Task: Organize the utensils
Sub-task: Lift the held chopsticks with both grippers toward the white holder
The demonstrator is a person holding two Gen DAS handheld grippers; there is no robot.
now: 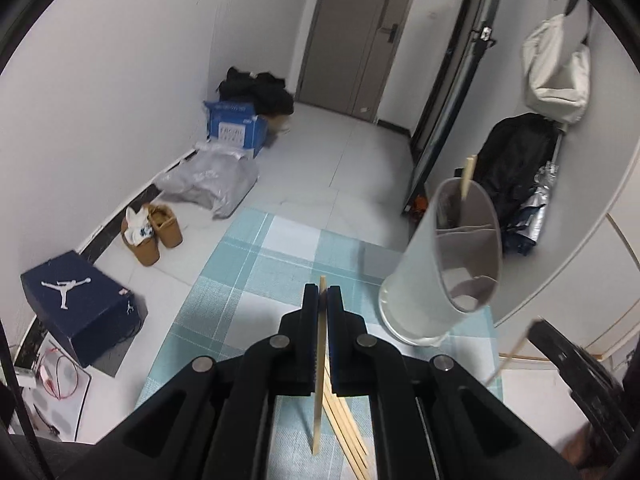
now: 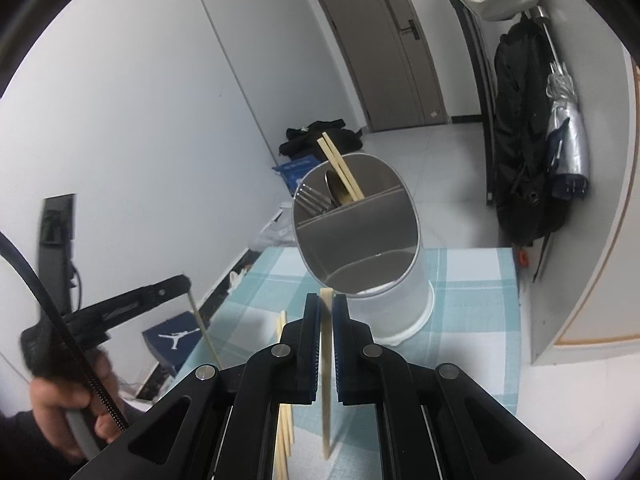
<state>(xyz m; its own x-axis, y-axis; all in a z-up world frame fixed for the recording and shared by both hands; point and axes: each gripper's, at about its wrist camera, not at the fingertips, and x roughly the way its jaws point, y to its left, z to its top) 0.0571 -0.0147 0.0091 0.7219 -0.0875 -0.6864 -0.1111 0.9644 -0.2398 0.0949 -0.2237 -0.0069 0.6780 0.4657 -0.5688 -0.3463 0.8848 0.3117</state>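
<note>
My left gripper (image 1: pixel 323 294) is shut on a wooden chopstick (image 1: pixel 318 400) that hangs down over the teal checked tablecloth (image 1: pixel 256 280). My right gripper (image 2: pixel 327 300) is shut on a second chopstick (image 2: pixel 327 400), held upright just before the white utensil holder (image 2: pixel 384 304). The holder's far compartment has a fork (image 2: pixel 312 200), a spoon (image 2: pixel 334 188) and two chopsticks (image 2: pixel 340 168); its near compartment looks empty. Several loose chopsticks (image 1: pixel 346 432) lie on the cloth below the grippers. The holder (image 1: pixel 416 280) stands to the right of my left gripper. The left gripper (image 2: pixel 186 280), held by a hand (image 2: pixel 60 396), shows in the right wrist view.
On the floor to the left are a dark blue shoe box (image 1: pixel 80 300), tan shoes (image 1: pixel 152 232), a grey plastic bag (image 1: pixel 212 184) and a blue carton (image 1: pixel 236 124). A black backpack (image 1: pixel 516 168) and a white bag (image 1: pixel 556 76) hang at the right. A closed door (image 1: pixel 360 32) is at the back.
</note>
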